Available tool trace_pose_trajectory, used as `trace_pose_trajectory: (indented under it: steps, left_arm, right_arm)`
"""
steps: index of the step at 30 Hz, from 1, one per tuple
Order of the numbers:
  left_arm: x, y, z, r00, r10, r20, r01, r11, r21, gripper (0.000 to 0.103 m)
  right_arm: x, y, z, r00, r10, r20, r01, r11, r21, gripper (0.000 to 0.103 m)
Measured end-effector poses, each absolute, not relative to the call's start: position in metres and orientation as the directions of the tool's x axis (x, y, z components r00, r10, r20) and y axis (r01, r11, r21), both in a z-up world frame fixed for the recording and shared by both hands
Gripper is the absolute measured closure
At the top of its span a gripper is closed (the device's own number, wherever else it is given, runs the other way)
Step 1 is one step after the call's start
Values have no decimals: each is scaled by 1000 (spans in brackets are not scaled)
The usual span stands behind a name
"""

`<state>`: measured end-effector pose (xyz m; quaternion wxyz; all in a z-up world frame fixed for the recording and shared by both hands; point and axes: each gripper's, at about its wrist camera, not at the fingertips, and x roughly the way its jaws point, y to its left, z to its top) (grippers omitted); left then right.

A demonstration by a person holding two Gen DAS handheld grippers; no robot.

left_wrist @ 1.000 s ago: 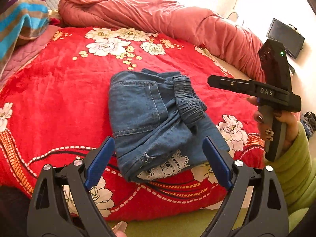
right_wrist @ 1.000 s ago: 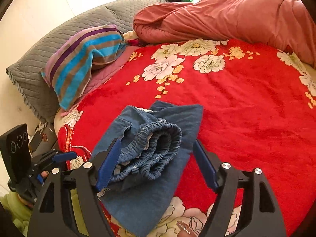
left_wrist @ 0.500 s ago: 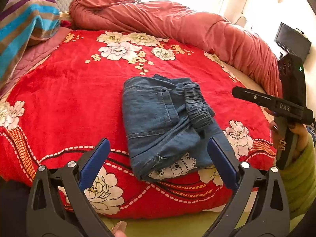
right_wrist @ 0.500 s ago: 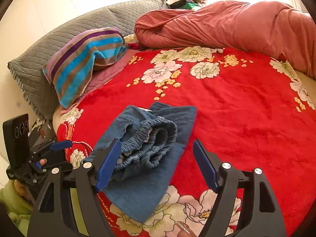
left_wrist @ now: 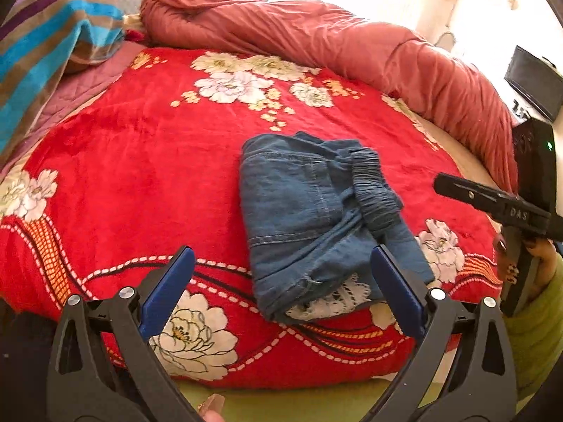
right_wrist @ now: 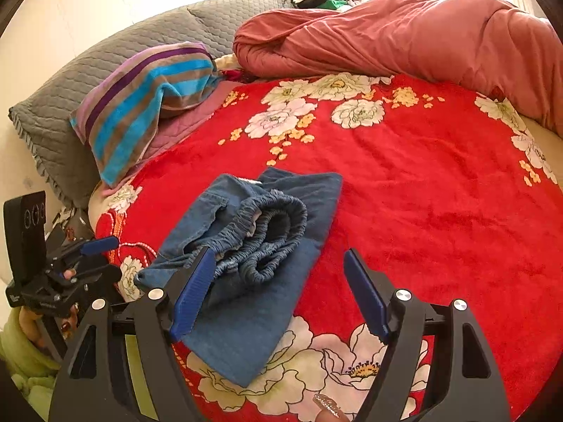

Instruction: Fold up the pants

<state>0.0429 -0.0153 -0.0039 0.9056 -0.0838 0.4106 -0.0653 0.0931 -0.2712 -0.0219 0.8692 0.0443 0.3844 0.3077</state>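
Left wrist view: I held my left gripper (left_wrist: 281,281) spread wide above the bed edge; my right gripper (right_wrist: 278,290) hung spread and empty too. Folded pants (left_wrist: 316,218) lay on the red floral blanket (left_wrist: 140,161).

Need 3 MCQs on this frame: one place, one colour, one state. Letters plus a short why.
1. Where does the folded blue denim pants bundle lie?
A. on the grey quilted pillow
B. on the red floral blanket
C. on the floor

2. What colour are the pads on the gripper fingers?
A. blue
B. yellow
C. white

3. What state is the left gripper in?
A. shut on the pants
B. shut on nothing
C. open, holding nothing

Key: 1 B, the pants rest on the red floral blanket. 2 A, the pads are blue. 3 C, the left gripper has its jaws spread with nothing between them; the right gripper likewise.
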Motion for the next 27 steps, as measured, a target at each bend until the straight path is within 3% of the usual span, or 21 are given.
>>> trace_pose_trajectory:
  steps: [7,27]
  left_arm:
    - [48,4,-14,636,-137,-759,-42,977,-211,10]
    - [75,-4,-26,614,-121,-780,-33,983,-179,10]
  right_arm:
    - [97,-268,-36,500,545,-673,-481,821,308,29]
    - [108,-256,-58,462,541,-703,-467,822,326,29]
